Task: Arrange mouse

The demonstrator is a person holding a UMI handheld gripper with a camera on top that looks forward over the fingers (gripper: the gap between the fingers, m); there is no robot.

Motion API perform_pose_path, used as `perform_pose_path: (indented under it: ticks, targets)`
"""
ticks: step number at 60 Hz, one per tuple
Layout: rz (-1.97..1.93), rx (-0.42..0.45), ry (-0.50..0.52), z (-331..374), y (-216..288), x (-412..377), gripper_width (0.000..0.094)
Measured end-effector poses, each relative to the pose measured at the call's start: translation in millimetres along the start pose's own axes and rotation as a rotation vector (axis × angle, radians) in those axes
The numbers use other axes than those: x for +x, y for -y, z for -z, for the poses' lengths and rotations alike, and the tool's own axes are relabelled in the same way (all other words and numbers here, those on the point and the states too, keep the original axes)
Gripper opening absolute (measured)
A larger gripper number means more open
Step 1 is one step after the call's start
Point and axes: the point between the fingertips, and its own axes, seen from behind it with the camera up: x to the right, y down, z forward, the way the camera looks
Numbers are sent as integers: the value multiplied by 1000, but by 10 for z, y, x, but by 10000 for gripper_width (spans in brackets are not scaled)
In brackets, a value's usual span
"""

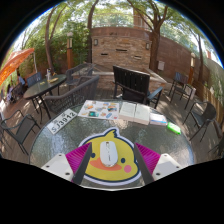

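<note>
A white mouse (107, 153) lies on a yellow duck-shaped mouse mat (122, 169) at the near edge of a round glass table (60, 140). My gripper (110, 147) is open, its pink pads (68, 160) spread wide to either side of the mat. The mouse rests on the mat between the fingers, with a clear gap on each side. Nothing is held.
Beyond the mat lie open papers and booklets (118, 110), a dark laptop (131, 82), a white patterned strip (62, 122) at the left and a green object (173, 128) at the right. Metal chairs (50, 100) ring the table. A brick wall (120, 45) stands behind.
</note>
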Motion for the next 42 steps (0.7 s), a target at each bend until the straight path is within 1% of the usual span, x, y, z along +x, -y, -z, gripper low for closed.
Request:
perform_pose_path:
  ticks: [10,21,30,37,42]
  targets:
    - [-17,40,-50,1019,107,-1,866]
    - [-54,34,-94,1952,-144,-169,862]
    - [-66,28,-109,2435,-420,-349,855]
    - [-60,33,-109,2691,-510,-433,854]
    - [-62,39,-127,2810,-556,-468,854]
